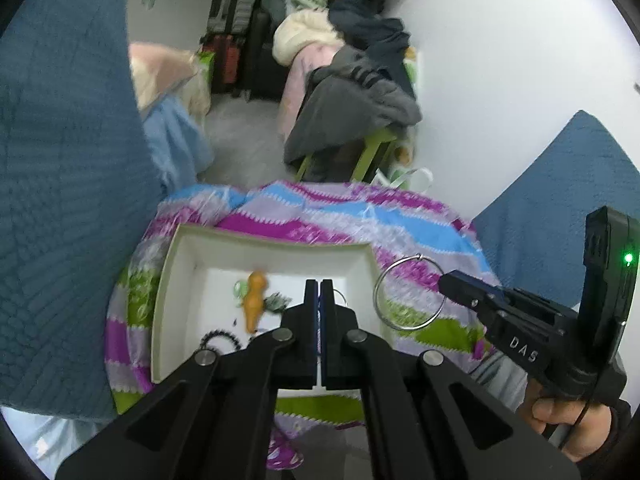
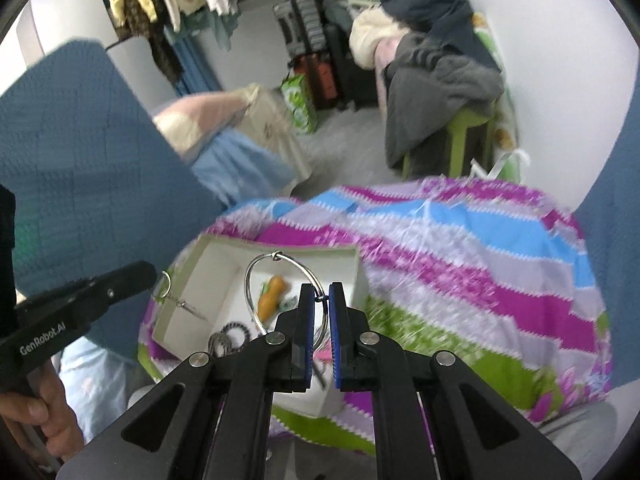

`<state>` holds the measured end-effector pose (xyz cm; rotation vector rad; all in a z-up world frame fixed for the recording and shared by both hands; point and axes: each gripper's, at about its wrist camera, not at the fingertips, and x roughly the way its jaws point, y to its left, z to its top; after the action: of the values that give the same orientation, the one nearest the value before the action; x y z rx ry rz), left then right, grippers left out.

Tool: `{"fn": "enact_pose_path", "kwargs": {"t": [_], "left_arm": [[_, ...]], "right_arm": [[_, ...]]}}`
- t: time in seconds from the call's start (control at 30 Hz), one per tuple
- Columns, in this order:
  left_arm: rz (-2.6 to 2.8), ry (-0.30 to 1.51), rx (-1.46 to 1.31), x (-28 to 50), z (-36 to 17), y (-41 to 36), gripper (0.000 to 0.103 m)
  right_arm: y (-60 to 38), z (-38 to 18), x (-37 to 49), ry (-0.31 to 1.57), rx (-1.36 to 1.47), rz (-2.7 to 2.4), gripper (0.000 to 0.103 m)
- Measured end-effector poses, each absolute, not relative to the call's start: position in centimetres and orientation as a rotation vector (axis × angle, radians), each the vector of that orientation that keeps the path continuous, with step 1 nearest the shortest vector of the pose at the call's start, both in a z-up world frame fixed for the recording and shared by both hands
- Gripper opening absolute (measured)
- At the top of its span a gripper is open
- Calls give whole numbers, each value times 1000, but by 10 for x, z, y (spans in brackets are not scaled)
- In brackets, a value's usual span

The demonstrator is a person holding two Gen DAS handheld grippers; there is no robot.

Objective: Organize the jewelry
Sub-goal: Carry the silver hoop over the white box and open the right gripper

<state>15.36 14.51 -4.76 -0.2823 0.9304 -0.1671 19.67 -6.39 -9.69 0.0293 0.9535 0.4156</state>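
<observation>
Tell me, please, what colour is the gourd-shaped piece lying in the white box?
Orange; the gourd-shaped piece shows best in the left wrist view, inside the white box.

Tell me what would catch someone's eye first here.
Probably the big silver hoop, pinched in the right tongs just above the white box. Next, the orange trinket lying in that box, near a dark beaded bracelet. The left tongs are closed over the box, and under everything lies a striped purple, blue and green cloth.
</observation>
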Motion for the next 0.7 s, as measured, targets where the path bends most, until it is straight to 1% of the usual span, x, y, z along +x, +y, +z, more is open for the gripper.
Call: {"fn": "enact_pose_path", "kwargs": {"t": [0.13,0.33,0.47,0.6,0.63,0.67,0.7], "left_arm": [[-146,980,-302,152,-75,159,0],[-133,1046,-325,147,-106,167,0],[-135,1055,-338,145,-109,166,0],[-132,1029,-330,143,-96,166,1],[-135,1022,-322,142,-90,164,5],[-135,1020,-318,141,-86,164,12],[-132,1011,-315,141,-80,164,35]], "right_arm": [[-48,-127,196,1021,4,430,5],[-40,-155,197,1083,-17,426,6],[-41,-161,197,1108,-11,427,7],[-45,-149,197,1087,-8,438,8],[-46,-144,197,1077,-7,435,9],[-47,-137,197,1063,-5,434,10],[-49,-127,196,1044,-3,434,11]]}}
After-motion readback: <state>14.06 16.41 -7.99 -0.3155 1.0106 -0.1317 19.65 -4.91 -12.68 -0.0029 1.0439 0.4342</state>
